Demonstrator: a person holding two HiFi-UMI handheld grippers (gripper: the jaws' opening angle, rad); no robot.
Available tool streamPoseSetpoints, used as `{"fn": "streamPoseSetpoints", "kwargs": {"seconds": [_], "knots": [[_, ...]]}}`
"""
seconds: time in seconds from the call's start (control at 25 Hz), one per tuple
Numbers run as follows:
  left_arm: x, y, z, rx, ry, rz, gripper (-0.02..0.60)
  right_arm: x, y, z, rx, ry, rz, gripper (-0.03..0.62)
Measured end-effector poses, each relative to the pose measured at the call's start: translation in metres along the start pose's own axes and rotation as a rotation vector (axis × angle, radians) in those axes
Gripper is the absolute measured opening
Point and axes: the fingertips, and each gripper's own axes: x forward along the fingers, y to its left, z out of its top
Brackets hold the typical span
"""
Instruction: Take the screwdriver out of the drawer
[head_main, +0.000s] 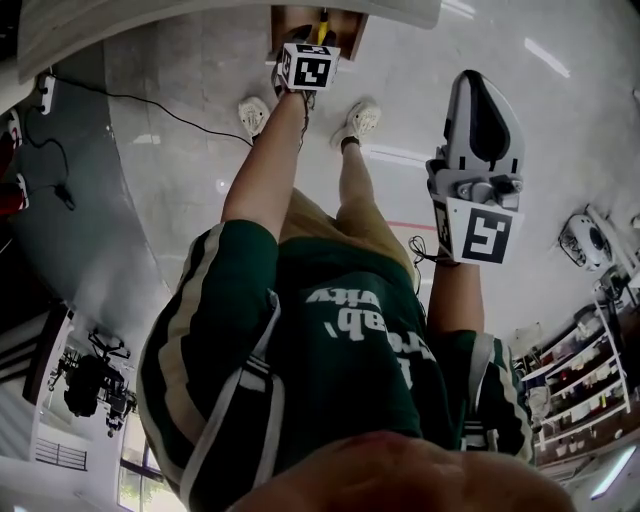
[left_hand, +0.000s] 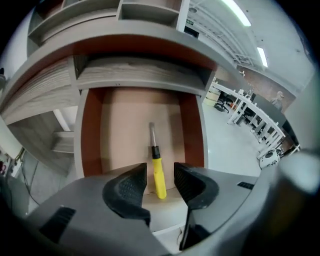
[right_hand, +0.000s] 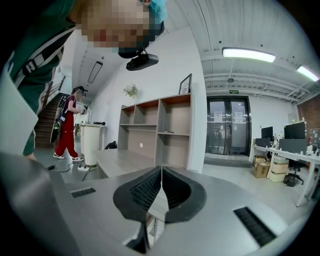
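A: Well, where is the screwdriver (left_hand: 156, 162)?

B: In the open drawer (left_hand: 91, 135), flat on its pale floor, about midway between the two red-brown side walls. The yellow handle lies nearer the camera and the metal shaft points toward the back.

A: And the left gripper (left_hand: 160, 176)?

B: Its jaws stand wide, at the drawer's near end. In its own view the handle shows in the gap between the two black pads (left_hand: 131, 187), but neither pad touches it. Nothing is gripped.

A: What does the head view give?

B: The left arm (head_main: 265, 160) reaches down toward the drawer. The marker cube (head_main: 307, 66) on that gripper sits just before the drawer, and a sliver of yellow shows inside. The person's shoes (head_main: 362, 118) stand on the floor (head_main: 180, 180) close by.

A: The right gripper (right_hand: 161, 174)?

B: Its jaws are pressed together with nothing between them. It is held well off to the side, apart from the drawer, and faces across the room. Its view shows shelves (right_hand: 160, 125), a grey desk (right_hand: 125, 162), glass doors (right_hand: 227, 125) and a person in red (right_hand: 67, 125) at the far left.

A: Anything above the drawer?

B: Grey wood-grain shelving (left_hand: 135, 72), with the drawer standing open beneath it.
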Motion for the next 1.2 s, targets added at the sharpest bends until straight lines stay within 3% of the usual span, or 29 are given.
{"fn": "streamPoseSetpoints", "kwargs": {"seconds": [0.4,0.68,0.84,0.92,1.2], "knots": [[0.032,0.005,-0.015,-0.029,0.112,0.077,0.174,-0.010,-0.014,-0.028,0.040,0.058,0.010,0.034],[0.036,-0.002,-0.007,-0.011,0.147,0.078,0.173,-0.008,-0.022,-0.027,0.037,0.056,0.010,0.034],[0.045,0.000,-0.017,-0.017,0.221,0.092,0.163,-0.010,-0.022,-0.029,0.045,0.055,0.005,0.034],[0.048,0.005,-0.022,-0.019,0.250,0.110,0.084,-0.012,-0.020,-0.032,0.053,0.061,0.009,0.034],[0.044,0.004,-0.010,-0.021,0.211,0.092,0.080,-0.010,-0.021,-0.036,0.080,0.068,0.026,0.034]]}}
